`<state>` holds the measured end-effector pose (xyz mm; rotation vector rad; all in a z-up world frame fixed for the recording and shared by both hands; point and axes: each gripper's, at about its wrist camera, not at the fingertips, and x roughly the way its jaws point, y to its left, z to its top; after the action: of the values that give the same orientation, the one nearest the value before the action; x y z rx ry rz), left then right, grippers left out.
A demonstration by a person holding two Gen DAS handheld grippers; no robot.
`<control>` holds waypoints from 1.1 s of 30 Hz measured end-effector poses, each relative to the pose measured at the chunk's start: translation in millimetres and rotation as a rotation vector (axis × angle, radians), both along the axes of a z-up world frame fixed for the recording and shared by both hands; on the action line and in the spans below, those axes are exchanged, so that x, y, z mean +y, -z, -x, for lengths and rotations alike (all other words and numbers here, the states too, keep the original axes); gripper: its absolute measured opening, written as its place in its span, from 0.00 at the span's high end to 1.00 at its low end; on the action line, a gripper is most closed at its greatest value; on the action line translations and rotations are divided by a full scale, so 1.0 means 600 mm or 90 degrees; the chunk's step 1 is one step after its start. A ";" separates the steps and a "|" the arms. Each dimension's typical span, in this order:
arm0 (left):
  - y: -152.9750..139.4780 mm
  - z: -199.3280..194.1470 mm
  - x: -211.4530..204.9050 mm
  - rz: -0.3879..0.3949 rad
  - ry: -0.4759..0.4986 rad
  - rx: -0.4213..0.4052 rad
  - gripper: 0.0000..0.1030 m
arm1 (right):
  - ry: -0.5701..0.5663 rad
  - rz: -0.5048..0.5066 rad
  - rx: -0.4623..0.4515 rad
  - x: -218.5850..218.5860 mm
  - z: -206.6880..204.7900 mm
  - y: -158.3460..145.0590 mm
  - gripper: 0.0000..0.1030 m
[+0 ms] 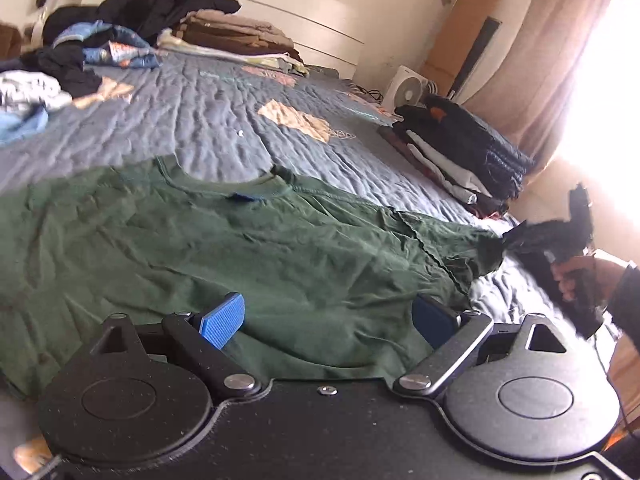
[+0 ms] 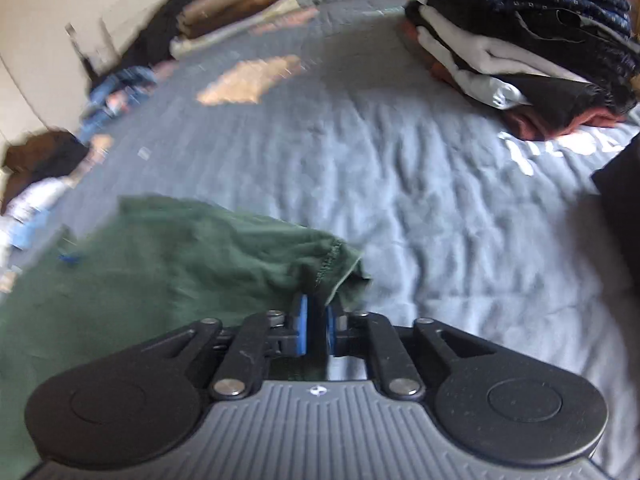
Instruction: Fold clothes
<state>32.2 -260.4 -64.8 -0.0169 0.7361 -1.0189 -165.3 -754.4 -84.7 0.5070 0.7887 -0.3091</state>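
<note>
A dark green T-shirt [image 1: 240, 248] lies spread flat on the grey-blue quilt [image 1: 200, 120], neck hole toward the far side. Just above its lower part hovers my left gripper [image 1: 328, 312], open, with only flat fabric beneath the blue pads. My right gripper [image 2: 316, 320] has its blue pads close together on the hem of the shirt's right sleeve [image 2: 336, 264]. In the left wrist view the sleeve tip [image 1: 486, 246] is drawn up to a point at the right gripper [image 1: 510, 240], with a person's hand [image 1: 576, 280] behind it. The right wrist view is blurred.
A stack of folded dark and white clothes [image 1: 460, 152] [image 2: 520, 40] sits at the bed's right edge. Loose clothes [image 1: 100, 40] are heaped at the far left, and a folded brown stack [image 1: 236, 32] lies by the headboard. A small white fan [image 1: 406, 90] stands beyond the bed.
</note>
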 end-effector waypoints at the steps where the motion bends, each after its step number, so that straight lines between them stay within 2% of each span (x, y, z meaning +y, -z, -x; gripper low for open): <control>1: -0.007 -0.007 0.003 -0.012 0.010 -0.015 0.06 | -0.013 -0.005 -0.019 0.003 0.003 -0.011 0.69; 2: -0.014 -0.016 0.006 -0.023 0.019 -0.029 0.05 | -0.039 -0.004 -0.029 0.012 -0.006 -0.026 0.48; 3: -0.021 -0.030 0.011 -0.034 0.026 -0.041 0.05 | -0.067 -0.002 -0.039 0.021 -0.016 -0.041 0.34; 6: -0.041 -0.086 0.015 -0.084 0.042 -0.069 0.05 | -0.156 0.041 -0.049 0.054 -0.058 -0.088 0.25; 11: -0.060 -0.182 0.010 -0.185 0.051 -0.123 0.05 | -0.262 0.059 -0.040 0.084 -0.148 -0.150 0.23; 13: -0.060 -0.205 0.014 -0.191 0.047 -0.126 0.05 | -0.266 0.080 -0.015 0.082 -0.169 -0.179 0.23; 18: -0.044 -0.239 0.025 -0.182 0.064 -0.133 0.05 | -0.195 0.139 0.117 0.010 -0.136 -0.202 0.23; 20: -0.029 -0.249 0.015 -0.189 0.082 -0.128 0.05 | -0.159 0.161 0.155 -0.015 -0.120 -0.197 0.23; 21: -0.023 -0.255 0.007 -0.196 0.091 -0.125 0.05 | -0.155 0.155 0.146 -0.021 -0.117 -0.196 0.23; 23: -0.016 -0.265 -0.011 -0.207 0.120 -0.131 0.05 | -0.191 0.151 0.087 -0.010 -0.126 -0.201 0.22; 25: -0.017 -0.276 -0.031 -0.210 0.154 -0.147 0.05 | -0.262 0.182 0.043 0.030 -0.164 -0.194 0.17; 26: -0.016 -0.283 -0.043 -0.215 0.169 -0.152 0.05 | -0.304 0.201 0.026 0.053 -0.187 -0.188 0.10; 31: 0.007 -0.337 -0.092 -0.257 0.191 -0.160 0.05 | -0.518 0.226 0.035 0.167 -0.341 -0.114 0.08; 33: 0.022 -0.362 -0.107 -0.264 0.193 -0.156 0.05 | -0.548 0.213 0.032 0.194 -0.395 -0.078 0.08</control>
<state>249.5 -324.7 -78.0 0.5833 0.7253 -1.1121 71.9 -638.1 -38.0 -0.1774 0.9109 0.3462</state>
